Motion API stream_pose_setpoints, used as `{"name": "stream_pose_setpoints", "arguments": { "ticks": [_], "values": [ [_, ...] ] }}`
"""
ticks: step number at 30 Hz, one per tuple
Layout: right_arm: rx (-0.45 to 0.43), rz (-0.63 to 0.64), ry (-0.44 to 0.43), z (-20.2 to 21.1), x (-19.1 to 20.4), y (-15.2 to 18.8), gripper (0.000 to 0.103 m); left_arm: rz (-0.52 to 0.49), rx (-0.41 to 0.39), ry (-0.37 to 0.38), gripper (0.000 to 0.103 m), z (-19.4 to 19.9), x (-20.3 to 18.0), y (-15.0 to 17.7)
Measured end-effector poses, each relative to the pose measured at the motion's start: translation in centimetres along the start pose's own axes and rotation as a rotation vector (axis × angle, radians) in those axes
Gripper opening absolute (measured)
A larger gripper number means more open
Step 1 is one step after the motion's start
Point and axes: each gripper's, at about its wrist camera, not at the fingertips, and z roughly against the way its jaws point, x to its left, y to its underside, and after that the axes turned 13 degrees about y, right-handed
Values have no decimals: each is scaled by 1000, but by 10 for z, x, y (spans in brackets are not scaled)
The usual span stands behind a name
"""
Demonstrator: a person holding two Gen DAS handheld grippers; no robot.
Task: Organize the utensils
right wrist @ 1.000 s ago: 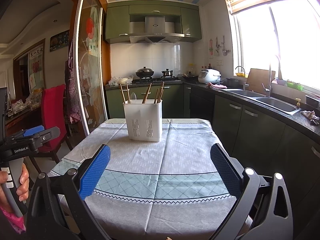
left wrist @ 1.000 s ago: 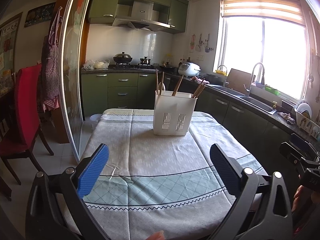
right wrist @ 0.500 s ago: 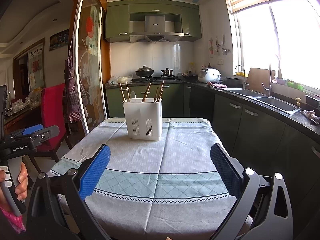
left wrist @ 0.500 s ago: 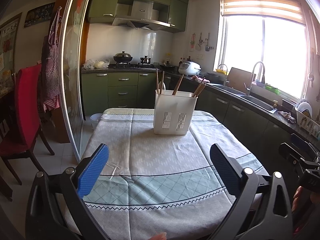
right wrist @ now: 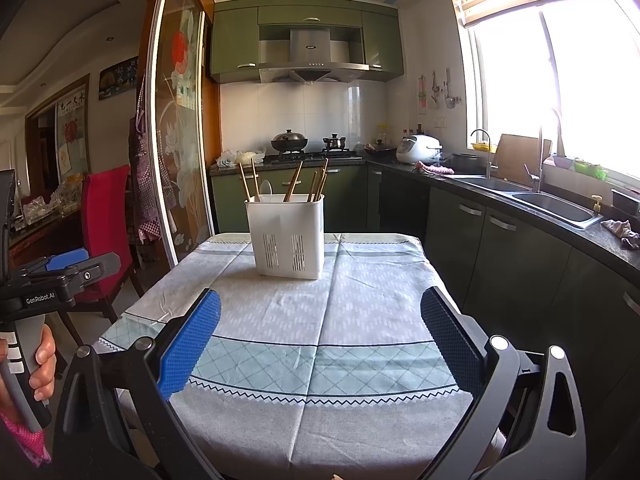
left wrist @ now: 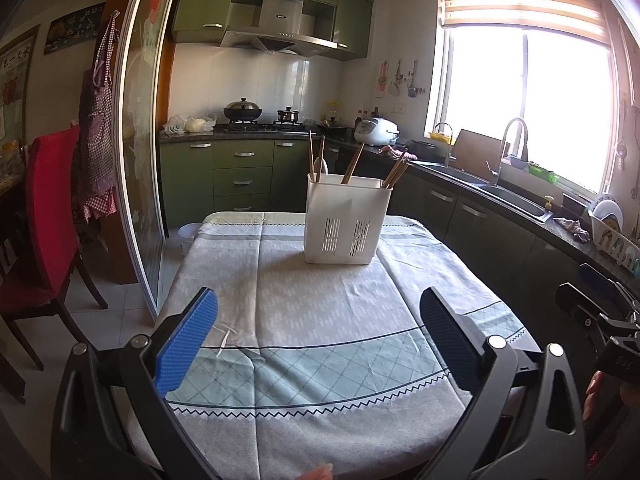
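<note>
A white slotted utensil holder (left wrist: 344, 224) stands upright toward the far end of the table, also in the right wrist view (right wrist: 286, 236). Several wooden chopsticks (left wrist: 354, 168) and a pale spoon (left wrist: 321, 168) stick out of its top; the chopsticks also show in the right wrist view (right wrist: 294, 186). My left gripper (left wrist: 318, 304) is open and empty above the near end of the table. My right gripper (right wrist: 320, 308) is open and empty, also at the near end. Both are well short of the holder.
The table wears a grey and teal patterned cloth (left wrist: 320, 320). A red chair (left wrist: 48, 216) stands to the left by a sliding glass door (left wrist: 140, 160). Dark counters with a sink (right wrist: 540, 204) run along the right. A stove with pots (right wrist: 290, 144) is behind.
The right gripper has edged slightly nearer the table. The left gripper has hardly moved. Both stay open.
</note>
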Motion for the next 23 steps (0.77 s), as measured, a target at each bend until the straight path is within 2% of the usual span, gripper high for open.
{"name": "stream_pose_setpoints", "arguments": {
  "ticks": [6,10,18,23],
  "values": [
    [1,0,0,0,1,0,98,3,-9,-9,96,-1,2,-1],
    [5,3,-1,-1,2,1,98,0,-11,30,96,-1,4,-1],
    [11,2,-8,-4,2,1,98,-44,7,-22,96,-5,0,1],
    [22,2,-15,-8,2,1,98,-31,30,-28,96,-11,3,3]
  ]
}}
